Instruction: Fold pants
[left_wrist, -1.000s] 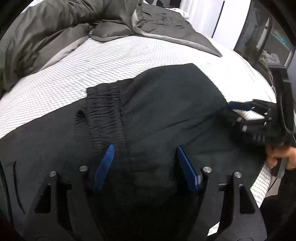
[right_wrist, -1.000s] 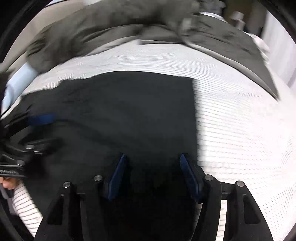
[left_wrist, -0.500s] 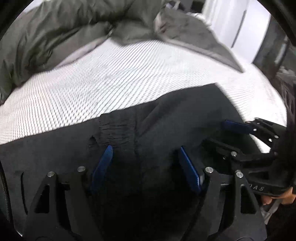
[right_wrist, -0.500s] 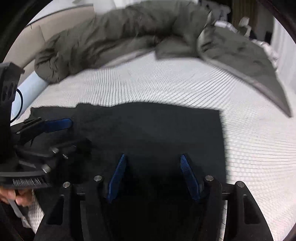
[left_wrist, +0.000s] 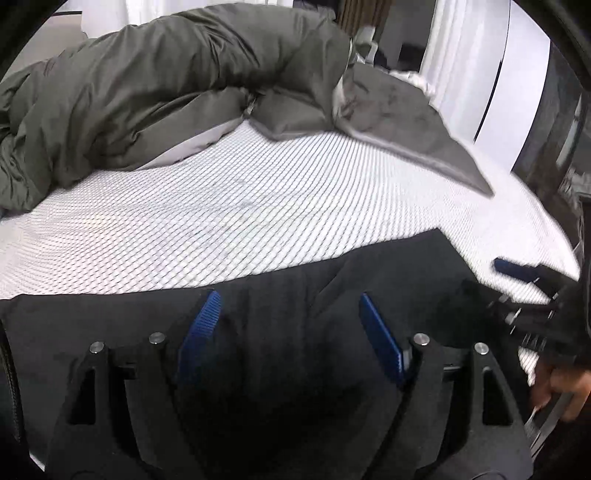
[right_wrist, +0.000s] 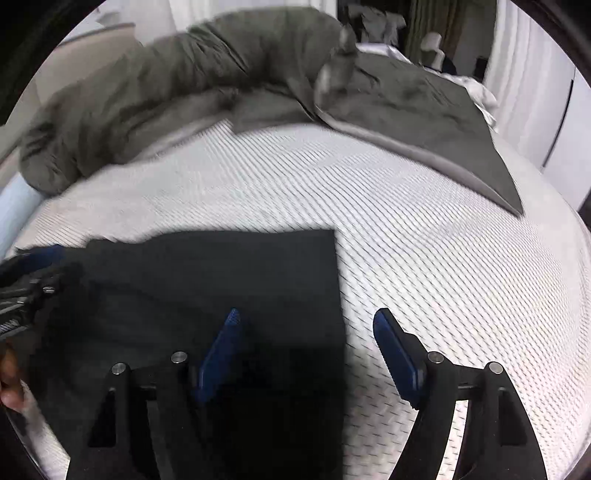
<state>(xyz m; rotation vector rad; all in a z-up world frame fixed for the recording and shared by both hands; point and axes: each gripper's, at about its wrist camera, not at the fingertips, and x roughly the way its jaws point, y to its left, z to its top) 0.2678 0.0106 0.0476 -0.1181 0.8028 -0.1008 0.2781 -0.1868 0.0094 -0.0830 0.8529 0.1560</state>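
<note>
pants (right_wrist: 221, 280) lie folded flat on bed (right_wrist: 424, 258) | my left gripper (left_wrist: 288, 321) spread, empty | my right gripper (right_wrist: 306, 339) just opened, nothing pinched | little left, I judge

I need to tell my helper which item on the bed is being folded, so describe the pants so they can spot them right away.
Start at the white textured mattress, with a rumpled grey-green quilted duvet piled along its far side. On the near part of the mattress lies a flat black fabric rectangle, the folded black pants. They are the only black, neatly squared, flat item; the duvet is lighter and bunched.
</note>
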